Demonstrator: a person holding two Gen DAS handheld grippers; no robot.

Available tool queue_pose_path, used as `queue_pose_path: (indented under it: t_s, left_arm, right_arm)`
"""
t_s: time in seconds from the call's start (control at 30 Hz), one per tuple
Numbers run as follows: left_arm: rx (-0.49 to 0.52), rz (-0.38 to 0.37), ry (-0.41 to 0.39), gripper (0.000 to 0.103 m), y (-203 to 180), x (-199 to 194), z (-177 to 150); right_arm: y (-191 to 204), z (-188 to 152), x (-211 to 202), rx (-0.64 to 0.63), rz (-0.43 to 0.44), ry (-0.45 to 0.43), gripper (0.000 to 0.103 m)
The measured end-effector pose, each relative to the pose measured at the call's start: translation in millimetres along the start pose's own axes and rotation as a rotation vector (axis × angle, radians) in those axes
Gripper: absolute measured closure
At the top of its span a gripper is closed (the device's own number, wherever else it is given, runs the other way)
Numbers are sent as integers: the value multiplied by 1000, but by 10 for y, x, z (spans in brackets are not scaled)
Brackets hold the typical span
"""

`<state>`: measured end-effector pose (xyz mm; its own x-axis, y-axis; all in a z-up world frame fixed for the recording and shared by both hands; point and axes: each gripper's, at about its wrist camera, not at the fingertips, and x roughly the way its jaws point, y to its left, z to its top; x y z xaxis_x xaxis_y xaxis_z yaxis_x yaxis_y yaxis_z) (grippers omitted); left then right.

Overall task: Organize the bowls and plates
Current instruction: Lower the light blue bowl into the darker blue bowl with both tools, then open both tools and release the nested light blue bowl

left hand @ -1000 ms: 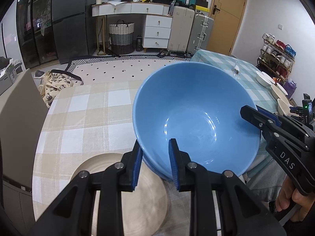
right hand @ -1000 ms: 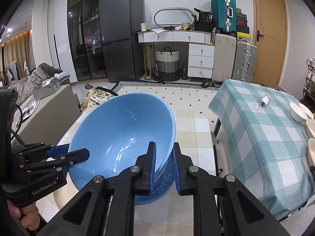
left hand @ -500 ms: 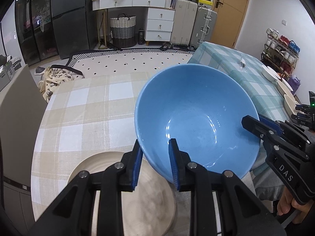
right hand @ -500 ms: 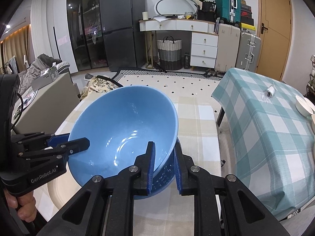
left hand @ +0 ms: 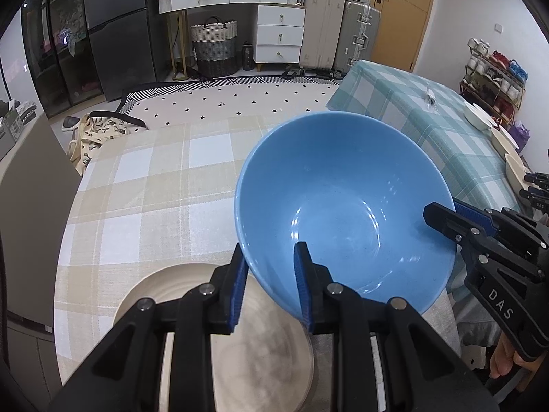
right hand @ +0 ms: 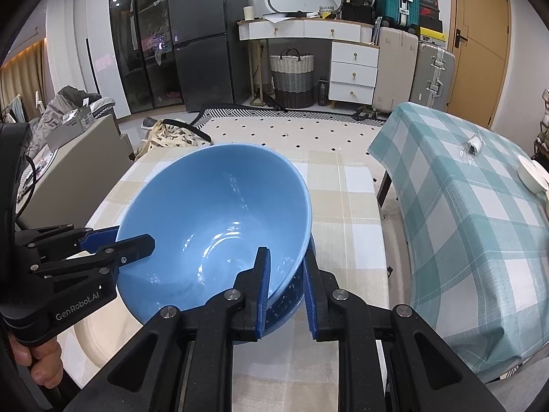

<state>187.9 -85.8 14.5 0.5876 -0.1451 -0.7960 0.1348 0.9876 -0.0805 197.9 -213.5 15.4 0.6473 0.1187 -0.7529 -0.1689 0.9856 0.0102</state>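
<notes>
A large blue bowl (left hand: 343, 206) hangs tilted over the beige checked table (left hand: 144, 185), held by its rim from two sides. My left gripper (left hand: 269, 267) is shut on the near rim, one pad inside the bowl and one outside. My right gripper (right hand: 285, 261) is shut on the opposite rim (right hand: 302, 240) in the same way. Each gripper also shows in the other's view: the right gripper (left hand: 442, 218) at the bowl's right edge, the left gripper (right hand: 133, 243) at its left edge. A beige plate (left hand: 240, 360) lies on the table below the bowl's near left side, and the bowl hides part of it.
A second table with a teal checked cloth (right hand: 463, 206) stands to the right across a narrow gap and carries white dishes (left hand: 478, 116). A grey cabinet (right hand: 75, 175) stands against the beige table's left side. A person's hand (right hand: 41, 364) holds the left gripper's handle.
Both grippers have sunk with the bowl still held between them. The bowl now hangs lower, closer to the table and the beige plate.
</notes>
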Motion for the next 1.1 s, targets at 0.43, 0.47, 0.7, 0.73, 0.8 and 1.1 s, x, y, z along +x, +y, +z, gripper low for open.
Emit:
queue_pose_path:
  t_s: [0.43, 0.47, 0.7, 0.73, 0.8, 1.1]
  left_arm:
    - [22, 32, 39, 79, -18, 183, -38]
    - [22, 34, 41, 79, -20, 195, -39]
    - [41, 52, 51, 78, -43, 257, -52]
    - [42, 53, 51, 78, -43, 260, -54]
    - [47, 58, 49, 78, -52, 261, -58]
    - [94, 93, 40, 75, -122, 272, -92]
  right_arm:
    - [6, -42, 169, -13, -24, 43, 85]
    - [8, -44, 187, -14, -27, 48, 85]
    - [15, -67, 274, -23, -41, 79, 85]
    - [17, -71, 285, -25, -43, 83, 85]
    - [18, -82, 307, -28, -46, 88, 84]
    - [41, -121, 350, -45, -44, 103, 74]
